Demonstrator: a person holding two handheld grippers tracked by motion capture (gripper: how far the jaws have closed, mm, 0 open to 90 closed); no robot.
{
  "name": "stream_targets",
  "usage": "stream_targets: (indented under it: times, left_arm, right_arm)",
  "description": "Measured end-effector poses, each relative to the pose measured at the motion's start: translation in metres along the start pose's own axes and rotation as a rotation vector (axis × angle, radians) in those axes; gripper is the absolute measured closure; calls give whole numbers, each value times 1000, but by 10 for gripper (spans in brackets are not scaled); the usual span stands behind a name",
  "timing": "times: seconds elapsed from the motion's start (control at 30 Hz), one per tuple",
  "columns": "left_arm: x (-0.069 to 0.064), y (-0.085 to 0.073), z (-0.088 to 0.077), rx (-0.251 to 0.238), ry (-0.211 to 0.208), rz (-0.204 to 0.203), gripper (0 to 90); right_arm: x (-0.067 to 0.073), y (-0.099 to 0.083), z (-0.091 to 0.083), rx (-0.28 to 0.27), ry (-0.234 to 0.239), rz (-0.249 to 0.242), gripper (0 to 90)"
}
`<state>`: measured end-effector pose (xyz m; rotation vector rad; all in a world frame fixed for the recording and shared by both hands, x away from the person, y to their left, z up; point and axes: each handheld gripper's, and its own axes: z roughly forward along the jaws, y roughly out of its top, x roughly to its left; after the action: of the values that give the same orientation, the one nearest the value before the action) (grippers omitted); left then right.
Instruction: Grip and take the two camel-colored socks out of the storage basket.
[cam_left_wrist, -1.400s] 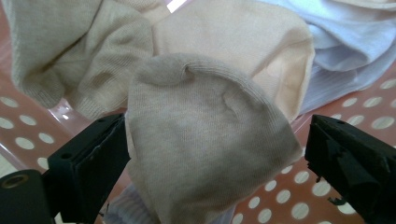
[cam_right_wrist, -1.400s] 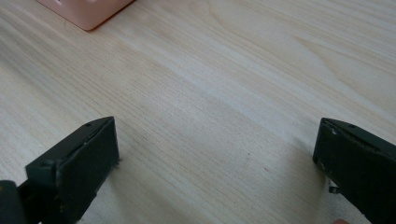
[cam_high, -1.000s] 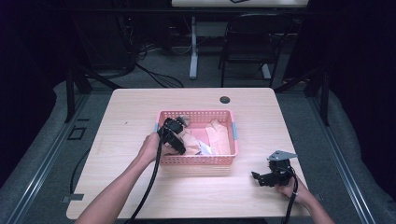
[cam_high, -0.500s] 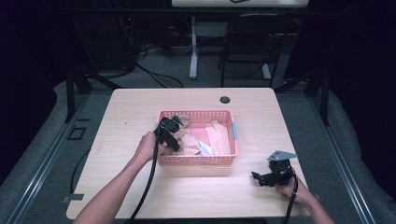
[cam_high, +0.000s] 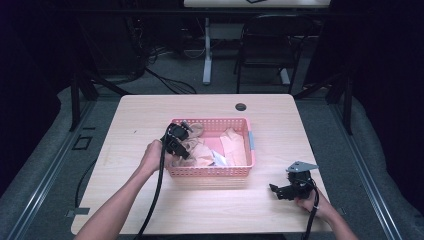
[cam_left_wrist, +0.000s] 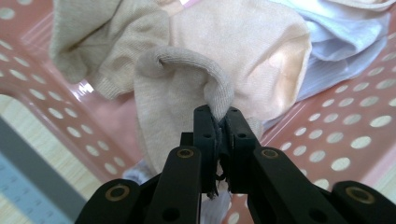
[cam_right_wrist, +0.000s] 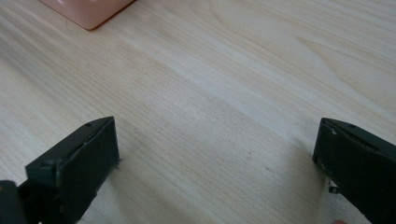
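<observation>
A pink perforated basket (cam_high: 210, 171) stands mid-table with beige socks and light cloths in it. My left gripper (cam_high: 184, 148) reaches into the basket's left end. In the left gripper view its jaws (cam_left_wrist: 217, 114) have just been closing and now pinch a fold of a beige sock (cam_left_wrist: 177, 88), which bulges up in a loop above the tips. My right gripper (cam_high: 275, 189) rests low over the table at the front right. Its jaws (cam_right_wrist: 217, 140) stand wide apart with bare wood between them.
A white cloth (cam_left_wrist: 345, 42) and more beige fabric lie under the held sock. The basket's corner (cam_right_wrist: 88, 11) shows at the top left of the right gripper view. A small black round cap (cam_high: 241, 106) sits near the table's far edge, with a chair (cam_high: 270, 45) behind.
The left hand has shifted only slightly at the basket's left end. The right hand and its gripper have stayed where they were.
</observation>
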<state>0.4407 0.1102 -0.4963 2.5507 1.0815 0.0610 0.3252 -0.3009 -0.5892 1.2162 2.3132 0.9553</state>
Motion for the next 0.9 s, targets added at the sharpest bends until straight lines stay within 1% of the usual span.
stream_targets:
  times: [0.07, 0.1, 0.13, 0.27, 0.33, 0.5, 0.53, 0.57, 0.83, 0.9]
  left_arm:
    - [1, 0, -5, -8, -1, 0, 851]
    - [2, 1, -11, -20, 1, 5, 852]
    - [2, 1, -11, -20, 1, 5, 853]
    - [3, 2, -23, -37, -8, 15, 856]
    - [3, 3, -26, -41, -6, 20, 858]
    - [4, 5, -36, -55, -19, 32, 859]
    - [3, 5, -37, -61, -19, 29, 860]
    - [4, 6, -39, -60, -17, 37, 860]
    - [3, 11, -53, -65, -21, 60, 860]
    - [3, 12, -56, -68, -26, 57, 859]
  right_arm:
    - [0, 0, 0, 0, 0, 0, 0]
    - [0, 0, 0, 0, 0, 0, 0]
    - [0, 0, 0, 0, 0, 0, 0]
    - [0, 0, 0, 0, 0, 0, 0]
    - [0, 0, 0, 0, 0, 0, 0]
    - [0, 0, 0, -1, 0, 0, 0]
    - [0, 0, 0, 0, 0, 0, 0]
    - [0, 0, 0, 0, 0, 0, 0]
    - [0, 0, 0, 0, 0, 0, 0]
    - [0, 0, 0, 0, 0, 0, 0]
